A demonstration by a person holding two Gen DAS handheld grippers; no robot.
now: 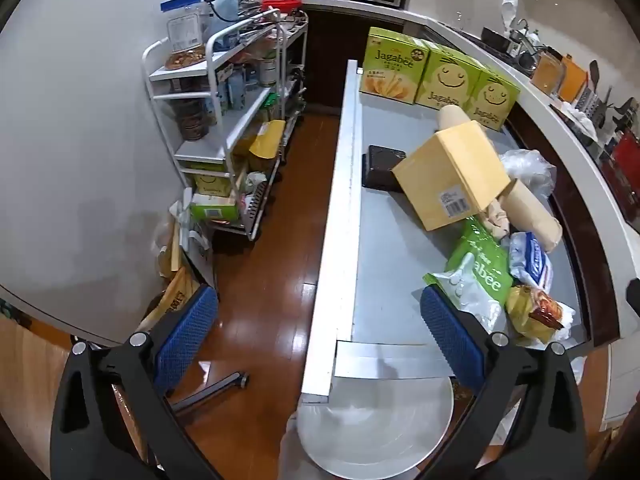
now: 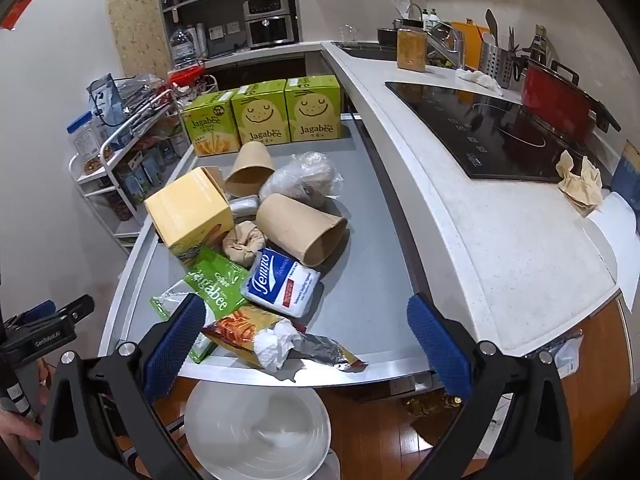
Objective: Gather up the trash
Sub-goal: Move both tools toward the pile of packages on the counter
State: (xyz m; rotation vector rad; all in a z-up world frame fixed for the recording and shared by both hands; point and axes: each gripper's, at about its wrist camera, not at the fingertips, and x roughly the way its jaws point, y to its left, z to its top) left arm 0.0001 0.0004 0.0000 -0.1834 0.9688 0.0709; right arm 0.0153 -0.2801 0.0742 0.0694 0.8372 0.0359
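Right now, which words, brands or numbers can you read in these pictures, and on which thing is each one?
"Jagabee": on each of three green boxes standing at the far end of the grey tray.
"Jagabee": on the green torn bag.
"Tempo": on the white and blue tissue pack.
Too small to read: barcode label on the yellow box; small print on the tissue pack.

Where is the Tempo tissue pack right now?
In the right wrist view, the Tempo pack lies mid-pile on the grey table, between the green Jagabee bag and the tipped paper cup.
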